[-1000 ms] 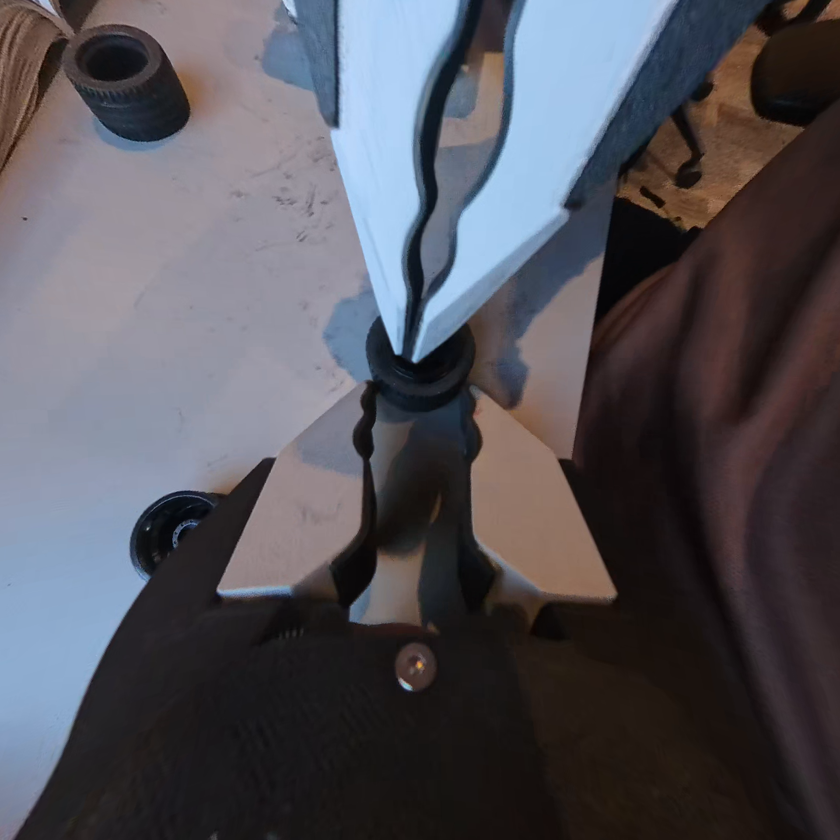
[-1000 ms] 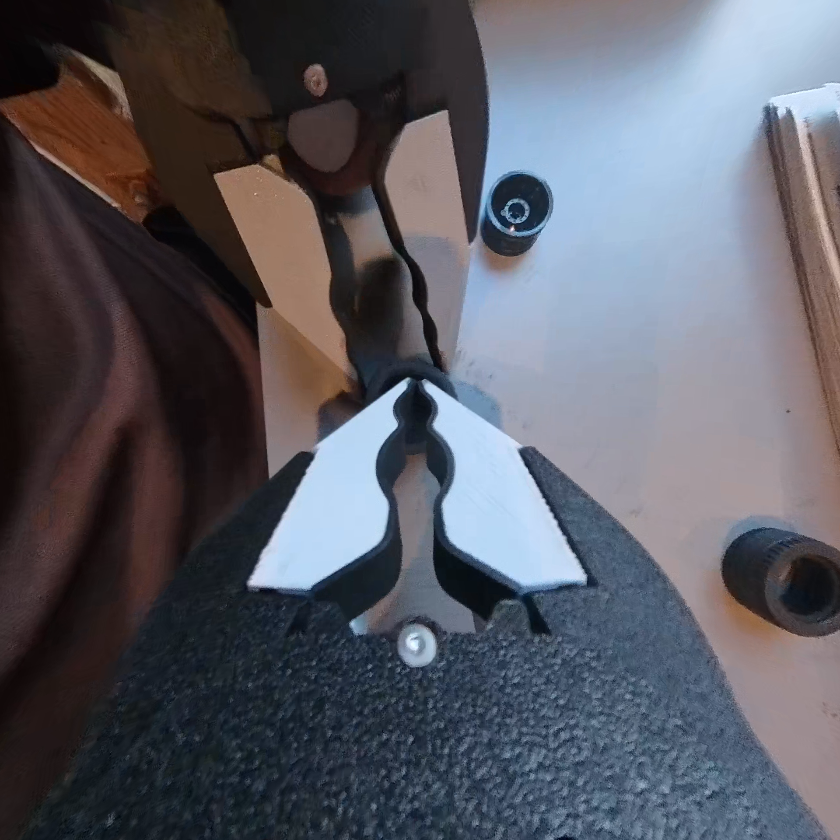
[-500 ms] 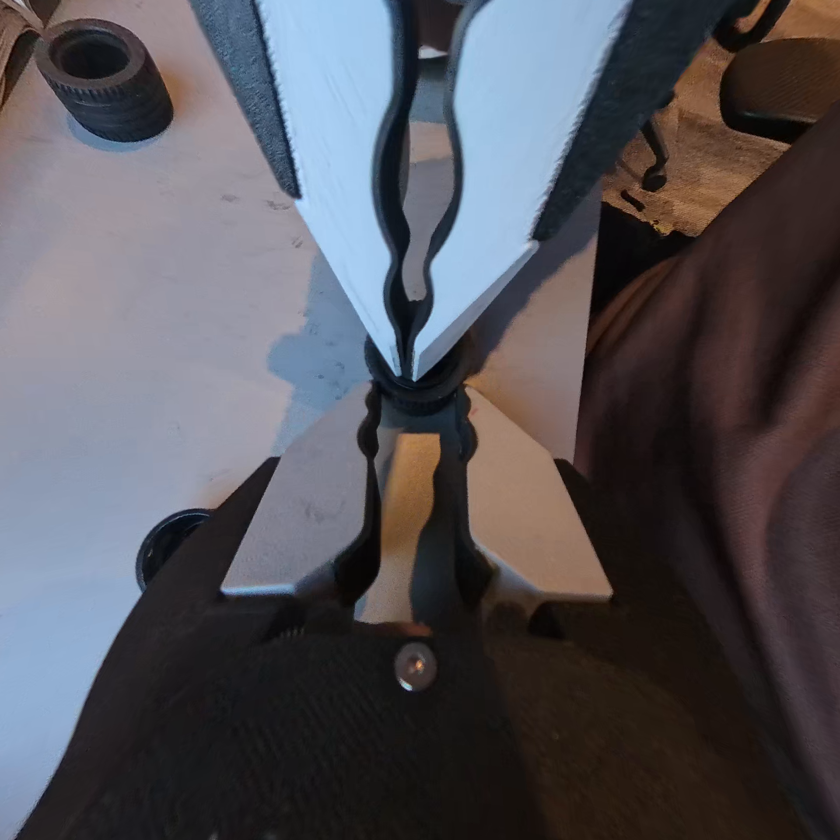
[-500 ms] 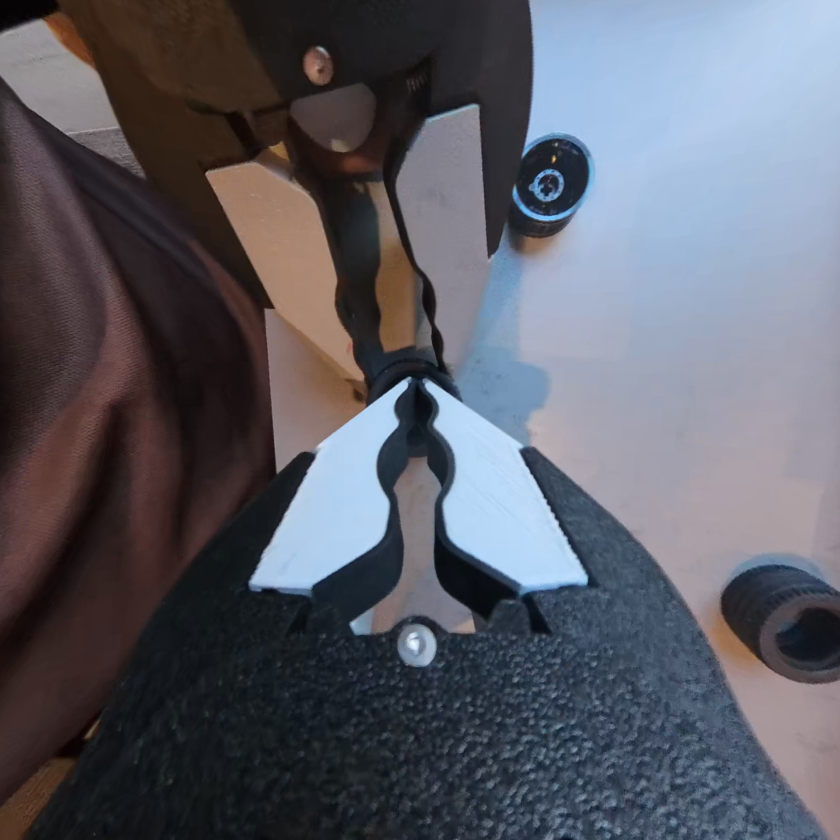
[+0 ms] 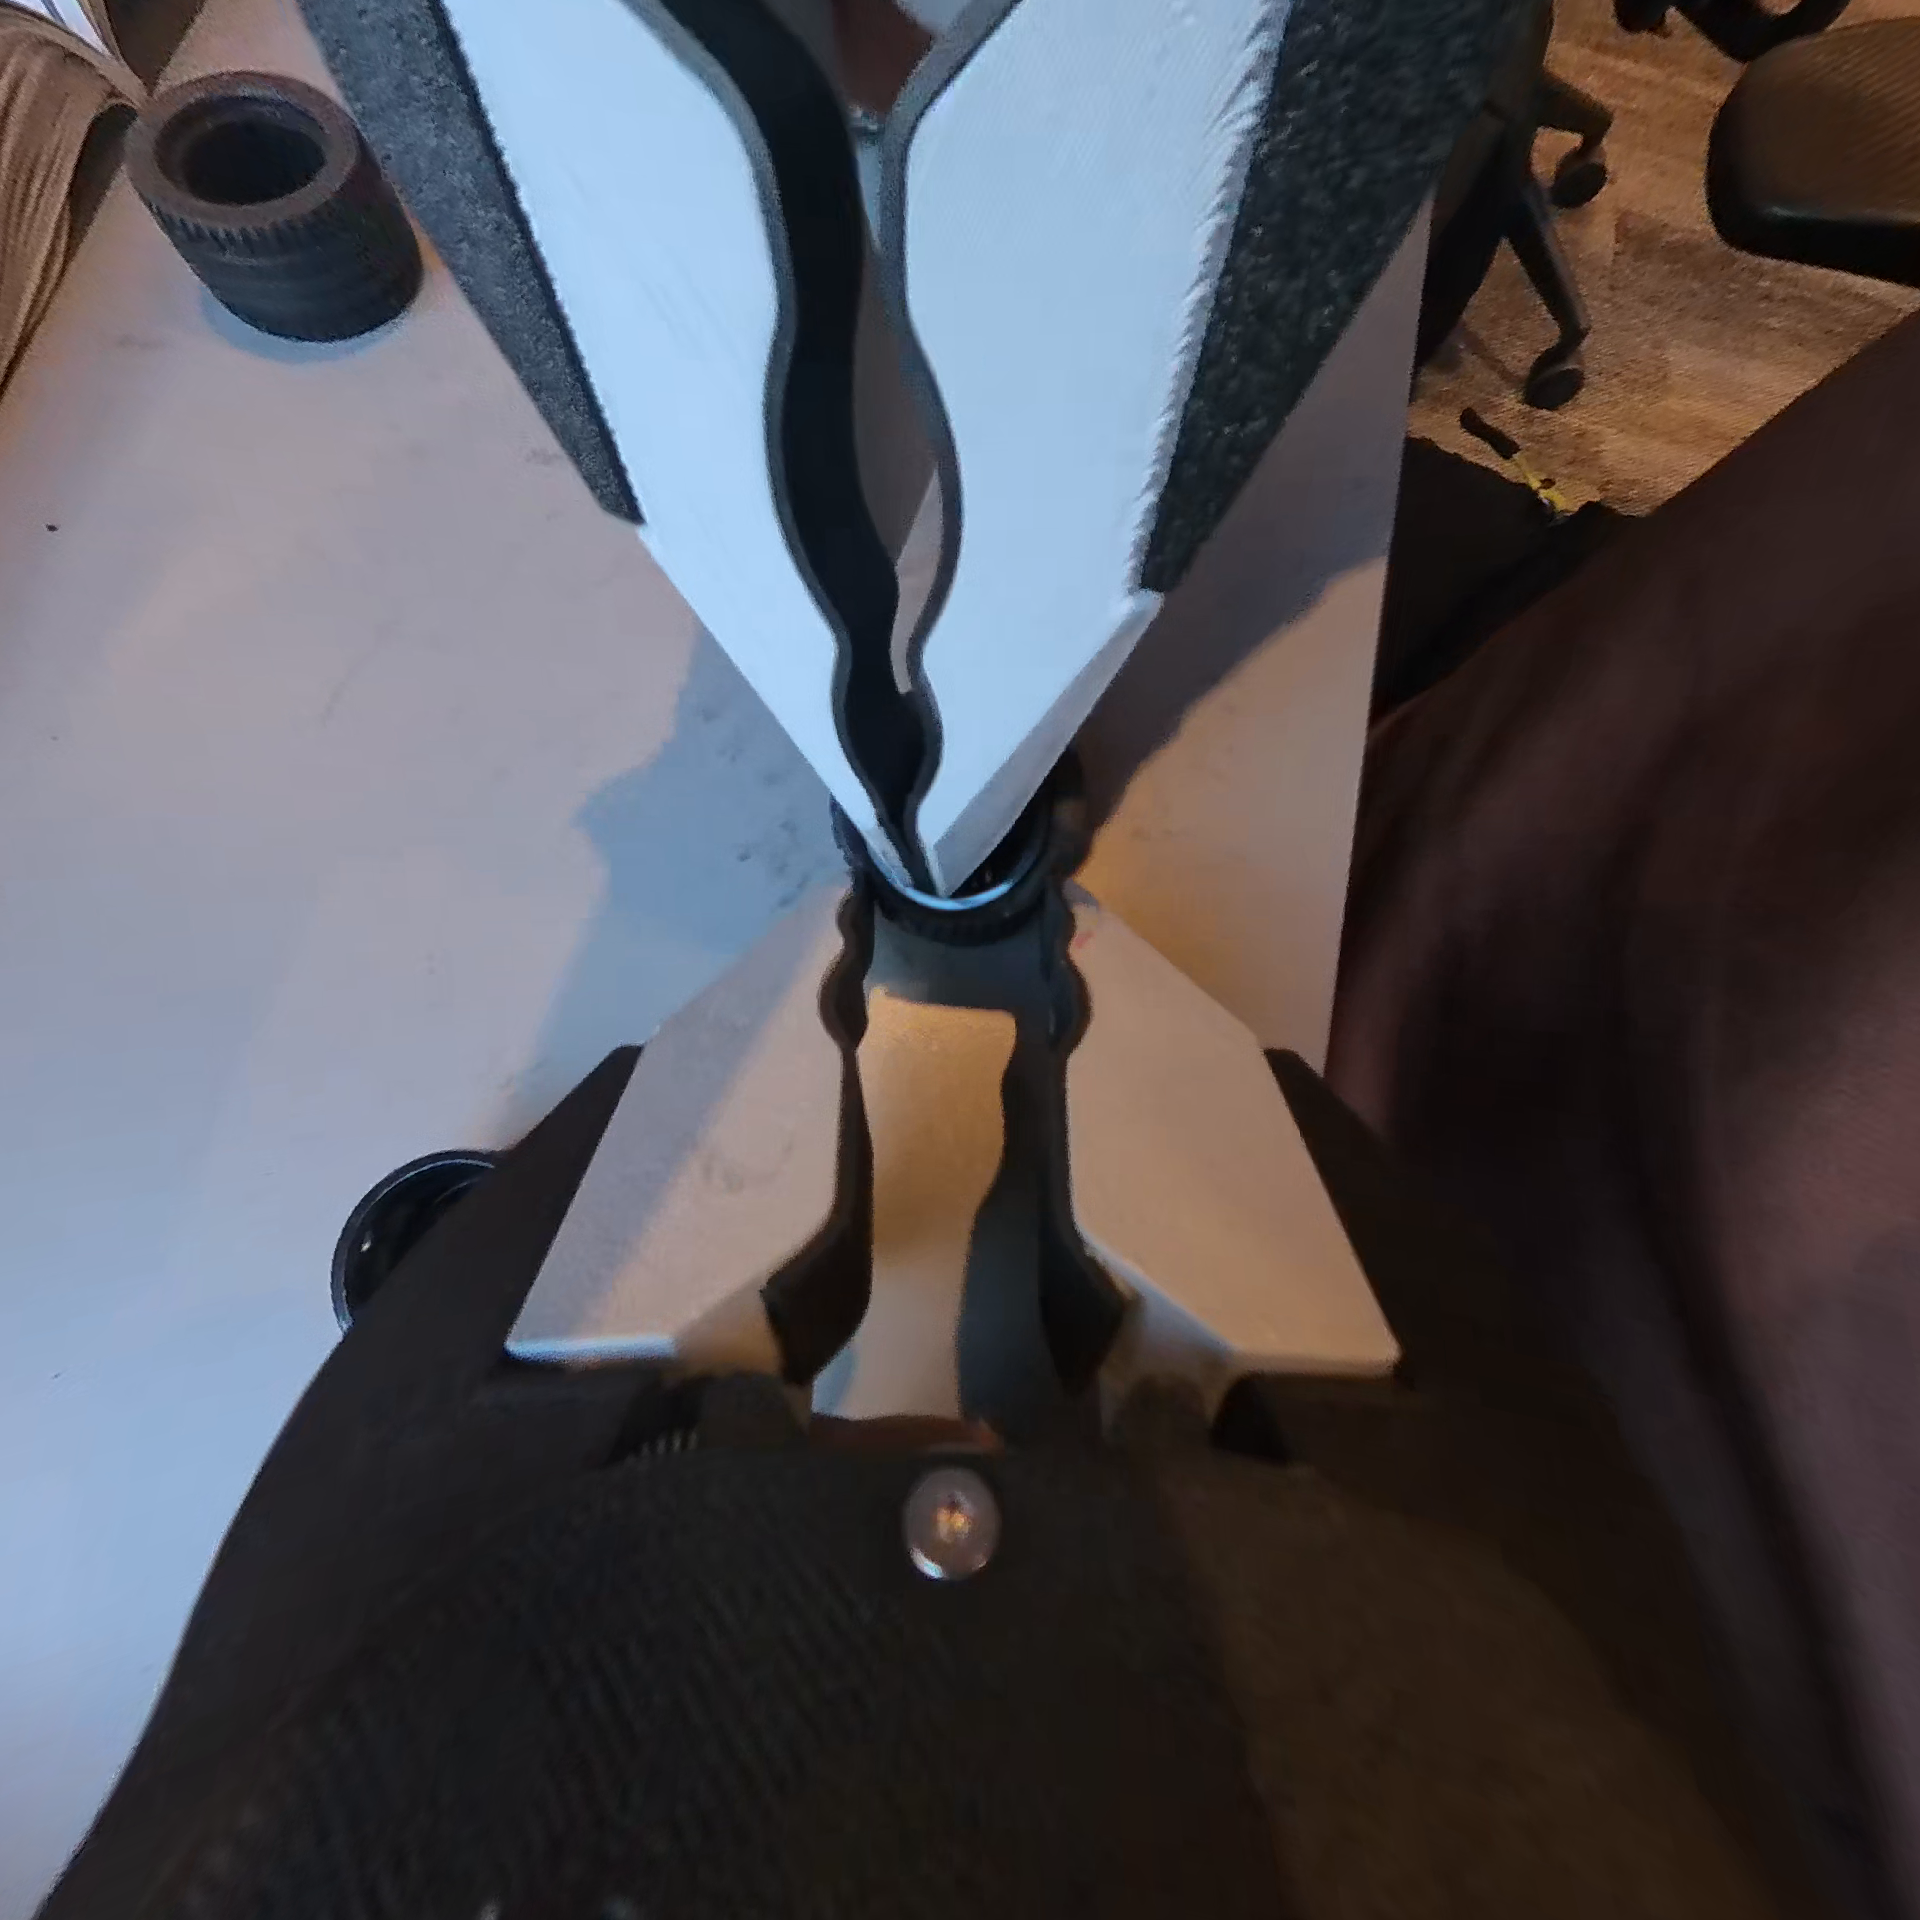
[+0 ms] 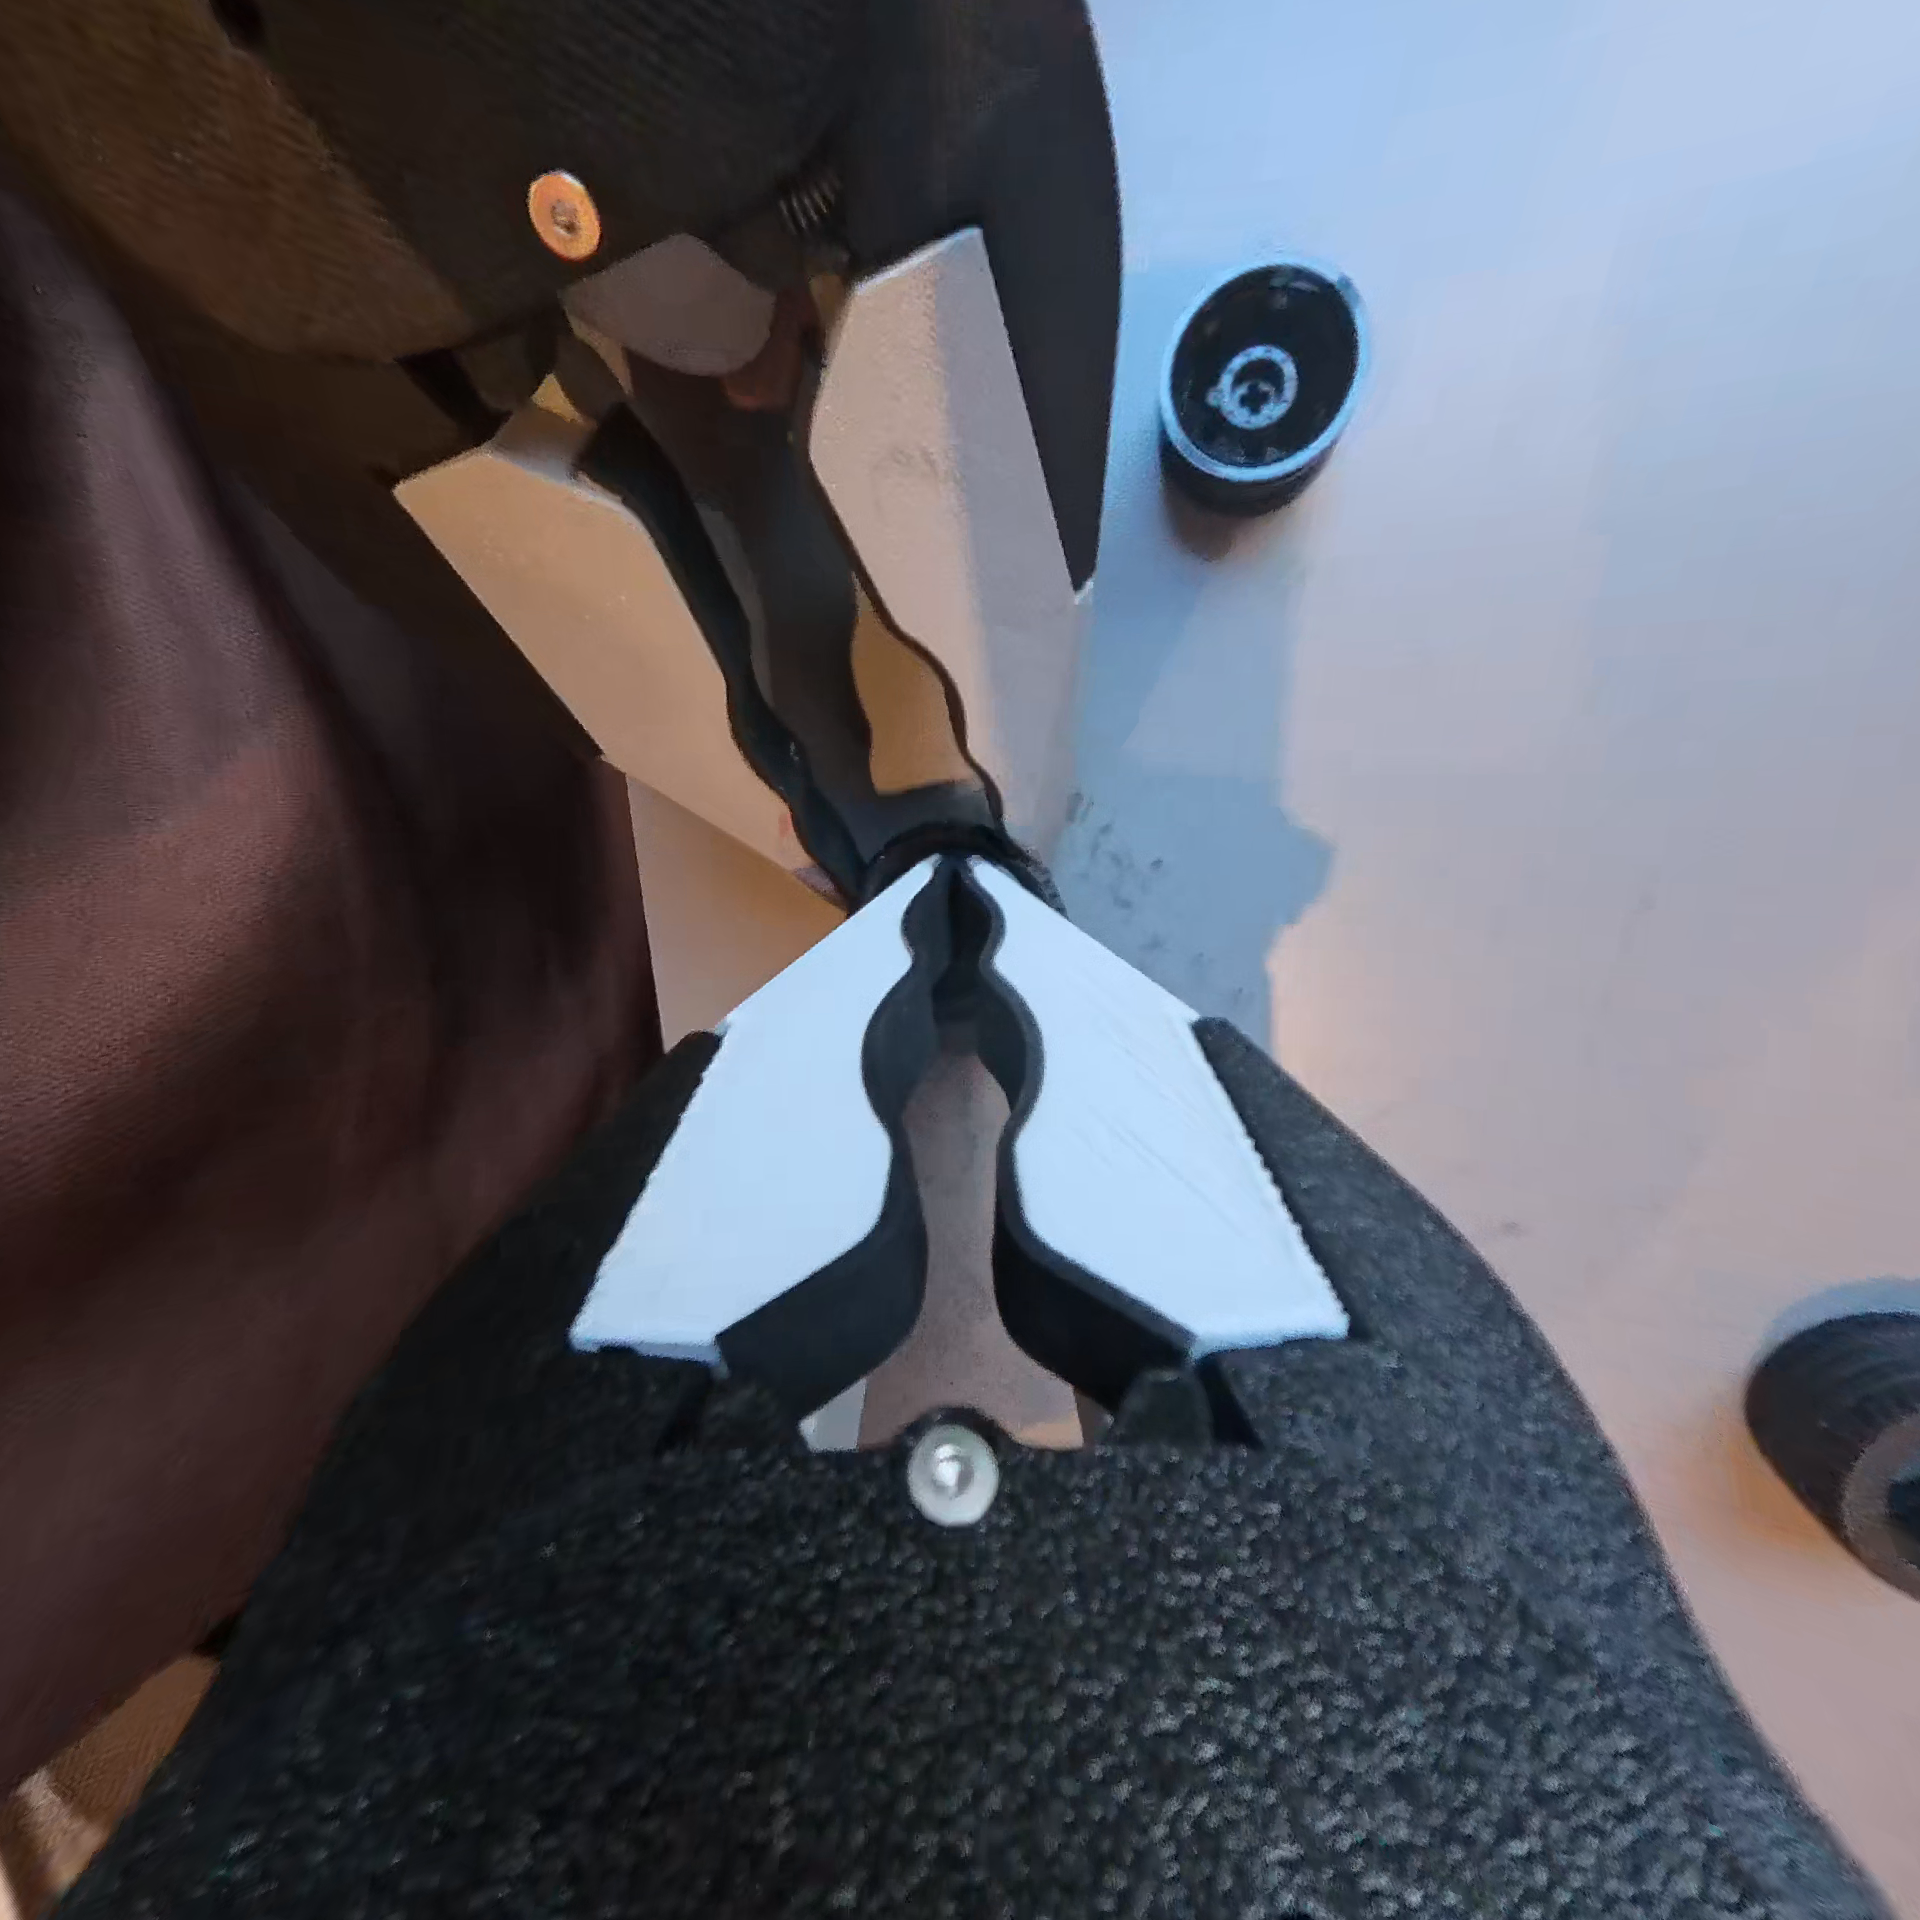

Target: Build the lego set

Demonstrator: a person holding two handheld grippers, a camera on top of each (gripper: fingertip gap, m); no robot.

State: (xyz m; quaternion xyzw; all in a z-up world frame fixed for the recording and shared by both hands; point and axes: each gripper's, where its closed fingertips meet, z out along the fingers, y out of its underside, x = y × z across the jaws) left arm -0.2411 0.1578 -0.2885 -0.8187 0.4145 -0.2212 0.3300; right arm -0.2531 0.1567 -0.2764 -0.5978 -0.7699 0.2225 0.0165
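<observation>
My left gripper [image 5: 956, 920] is shut on a small black ribbed wheel [image 5: 1023, 904] and holds it just above the white table [image 5: 260, 727]. My right gripper [image 5: 920, 868] comes in from the opposite side. Its white fingers are nearly together and its tips press into the wheel's open face. In the right wrist view my right gripper [image 6: 951, 873] meets the left gripper [image 6: 914, 821] tip to tip at the wheel [image 6: 1029, 862]. I cannot tell whether the right tips pinch any part of it.
A loose black tyre [image 5: 275, 208] stands at the far left and also shows in the right wrist view [image 6: 1839, 1455]. A second black wheel [image 6: 1257, 400] lies on the table, half hidden in the left wrist view [image 5: 395, 1226]. A person's dark clothing [image 5: 1662, 1039] borders the table edge. The tips of both grippers are at nearly the same place.
Both grippers stay tip to tip at the wheel. The pair has shifted and turned a little over the table, and the right gripper now points more squarely into the wheel.
</observation>
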